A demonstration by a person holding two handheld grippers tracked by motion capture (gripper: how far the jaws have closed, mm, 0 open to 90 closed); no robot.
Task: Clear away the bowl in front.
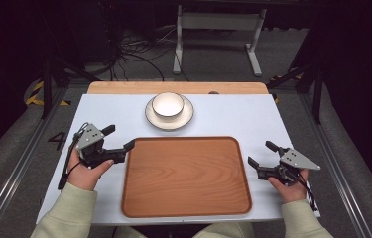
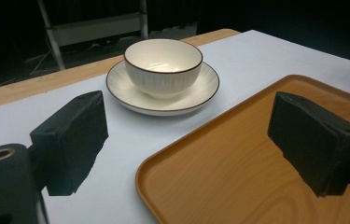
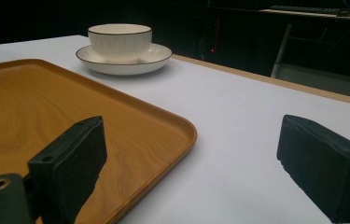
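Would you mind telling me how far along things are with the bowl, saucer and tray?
Nothing looks done yet: the bowl sits on its saucer beyond the wooden tray, which holds nothing. Nothing is in hand: the left hand-held gripper and right hand-held gripper are open, one at each side of the tray. If the tray is meant to be loaded, all of that is left.

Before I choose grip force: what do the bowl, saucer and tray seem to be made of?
The bowl and the saucer under it look like glazed ceramic: glossy cream, dark rims, fine ribbing on the bowl's side. The tray looks like wood or wood-look laminate: orange-brown grain with a smooth satin sheen. The pictures cannot tell which.
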